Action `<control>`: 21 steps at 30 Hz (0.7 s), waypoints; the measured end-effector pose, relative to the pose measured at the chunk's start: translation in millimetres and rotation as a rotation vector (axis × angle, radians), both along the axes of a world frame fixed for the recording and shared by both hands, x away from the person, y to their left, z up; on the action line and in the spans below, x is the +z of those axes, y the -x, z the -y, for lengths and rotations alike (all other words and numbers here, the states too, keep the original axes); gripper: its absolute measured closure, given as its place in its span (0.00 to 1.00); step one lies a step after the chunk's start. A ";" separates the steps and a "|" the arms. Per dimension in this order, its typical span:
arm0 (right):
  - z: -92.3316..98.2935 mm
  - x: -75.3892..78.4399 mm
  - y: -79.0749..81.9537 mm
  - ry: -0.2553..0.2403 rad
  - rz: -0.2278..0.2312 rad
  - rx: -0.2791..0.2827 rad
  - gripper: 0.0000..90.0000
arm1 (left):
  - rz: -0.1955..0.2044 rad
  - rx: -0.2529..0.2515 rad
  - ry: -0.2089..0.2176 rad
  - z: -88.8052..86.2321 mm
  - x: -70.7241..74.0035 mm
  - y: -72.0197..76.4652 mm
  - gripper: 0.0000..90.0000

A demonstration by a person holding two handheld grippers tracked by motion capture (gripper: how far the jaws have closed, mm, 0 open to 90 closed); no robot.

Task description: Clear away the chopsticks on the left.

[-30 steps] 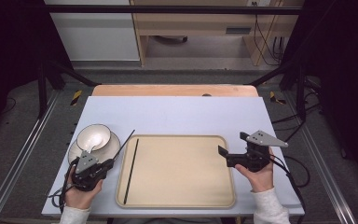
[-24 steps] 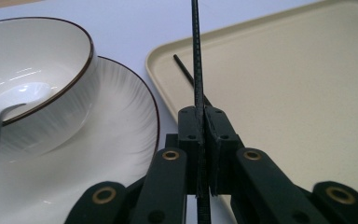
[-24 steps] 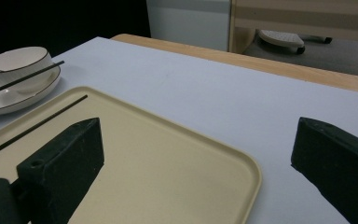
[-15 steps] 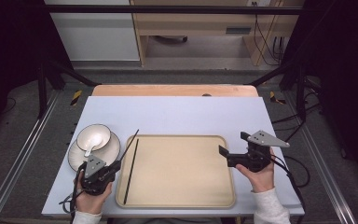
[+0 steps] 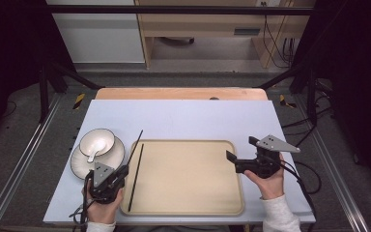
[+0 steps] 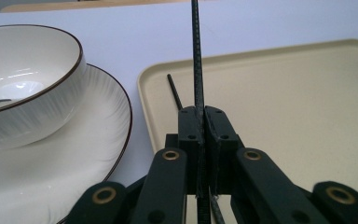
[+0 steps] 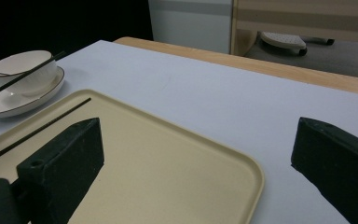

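So at this point my left gripper [image 5: 117,175] had its jaws pinched tight on one black chopstick [image 5: 134,146], gripping it near the butt end. In the left gripper view that held chopstick [image 6: 197,56] ran straight out ahead of the jaws, long axis in line with them, tip pointing away from me toward the far side of the table [image 5: 183,116]. From the high view it angled a bit to the right as it went out, passing over the left rim of the beige tray [image 5: 188,205].

The second chopstick [image 5: 135,176] lay flat in the tray just right of that gripper, long axis running near-to-far along the tray's left edge. The two sticks were close but I couldn't tell if they touched.

Off to the gripper's left and slightly ahead sat a white bowl [image 5: 97,142] on a dark-rimmed plate [image 5: 79,163], with a white spoon [image 5: 92,154] in the bowl.

My right gripper [image 5: 241,154] hovered at the tray's right edge, jaws spread wide with nothing between them, aimed left across the tray. In its own view the tray corner [image 7: 254,179] sat between the jaws.
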State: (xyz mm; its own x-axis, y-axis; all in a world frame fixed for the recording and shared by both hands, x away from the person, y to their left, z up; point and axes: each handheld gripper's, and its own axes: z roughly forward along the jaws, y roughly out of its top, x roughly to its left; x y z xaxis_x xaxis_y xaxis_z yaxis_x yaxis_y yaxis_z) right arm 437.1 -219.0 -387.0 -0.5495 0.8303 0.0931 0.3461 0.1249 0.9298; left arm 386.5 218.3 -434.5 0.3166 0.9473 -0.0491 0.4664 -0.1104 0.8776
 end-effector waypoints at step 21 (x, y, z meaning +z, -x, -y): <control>-0.8 0.2 -0.2 -0.003 0.003 0.012 0.03 | 0.028 0.099 0.091 32.7 -14.9 10.9 0.95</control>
State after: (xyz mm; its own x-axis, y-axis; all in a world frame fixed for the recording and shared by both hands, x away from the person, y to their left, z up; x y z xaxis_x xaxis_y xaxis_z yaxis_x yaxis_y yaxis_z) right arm 437.3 -218.2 -386.8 -0.5596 0.8235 0.0935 0.3419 0.1266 0.9312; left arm 375.6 185.7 -449.5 0.2247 0.9658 -0.1291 0.4465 0.0157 0.8946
